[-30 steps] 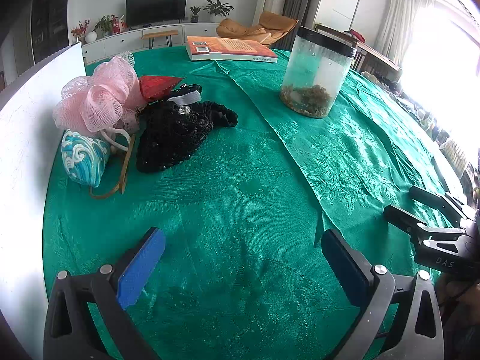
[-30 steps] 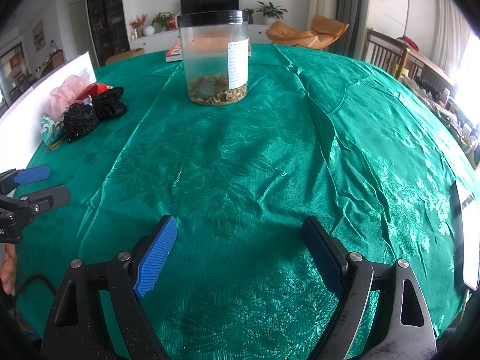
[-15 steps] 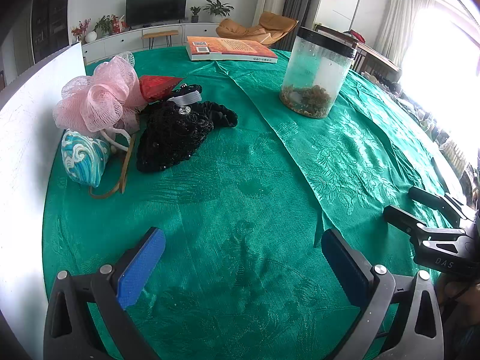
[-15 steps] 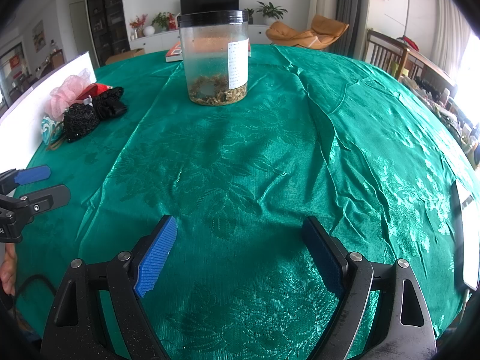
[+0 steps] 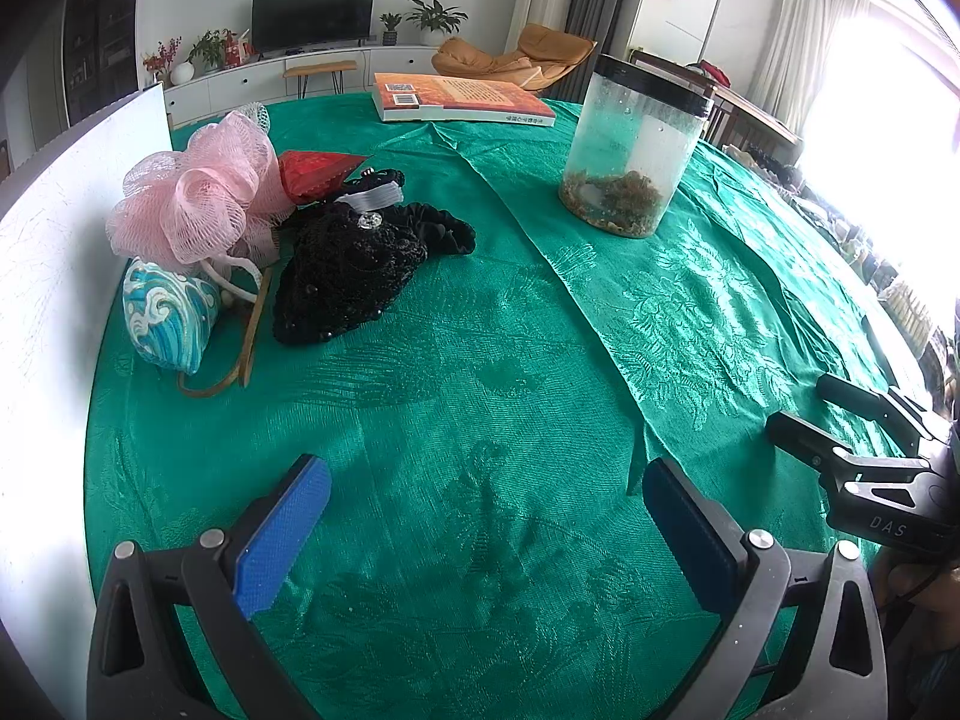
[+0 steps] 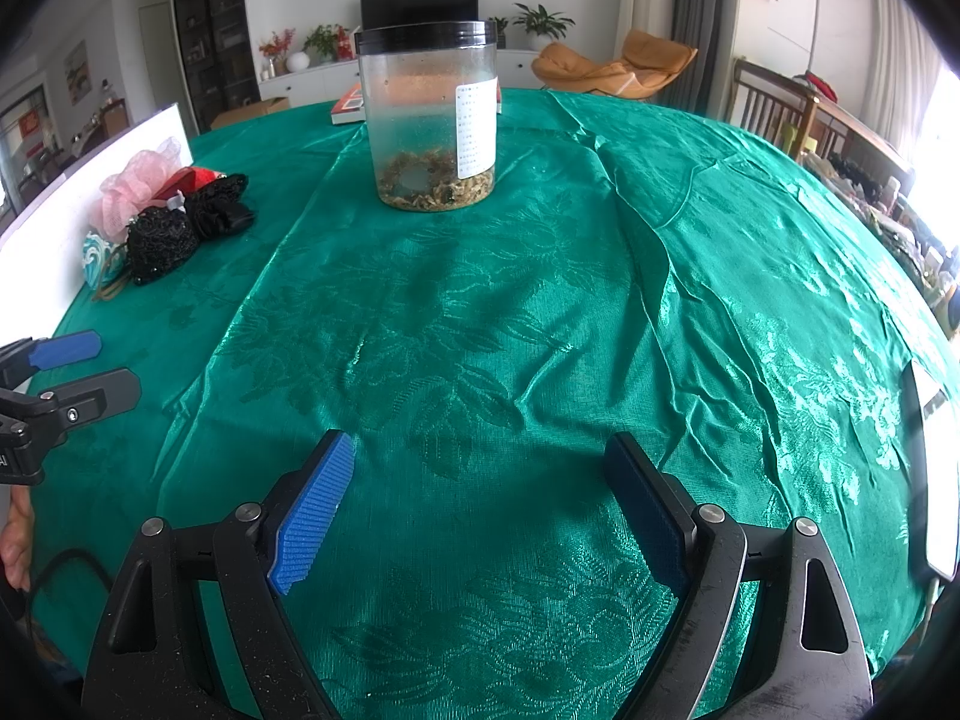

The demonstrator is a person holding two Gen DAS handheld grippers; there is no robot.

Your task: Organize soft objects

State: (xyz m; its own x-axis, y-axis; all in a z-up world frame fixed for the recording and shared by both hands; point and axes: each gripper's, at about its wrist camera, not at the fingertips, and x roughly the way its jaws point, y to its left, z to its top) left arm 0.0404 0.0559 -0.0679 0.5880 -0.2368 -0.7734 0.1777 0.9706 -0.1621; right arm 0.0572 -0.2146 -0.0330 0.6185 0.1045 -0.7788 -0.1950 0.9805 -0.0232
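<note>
**Both grippers idle, soft pile untouched**

Left wrist: left gripper (image 5: 486,516) wide, empty; pink mesh bath pouf (image 5: 192,204) and black crocheted pouch (image 5: 348,276) heaped at ten o'clock, presumably awaiting sorting.

Right wrist: right gripper (image 6: 480,510) wide, empty; clear plastic black-lidded jar (image 6: 432,120) at twelve.

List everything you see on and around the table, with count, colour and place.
bath pouf: one, pink, far left by the white board
pouch: one, blue wave print, in front of the pouf
red pouch: one, behind the black items
black knit item: one, left of centre
black scrunchie: one, touching the knit item
jar: one, clear with black lid, table centre
book: one, orange, far edge
tablecloth: green
left tool: open, empty
right tool: open, empty
</note>
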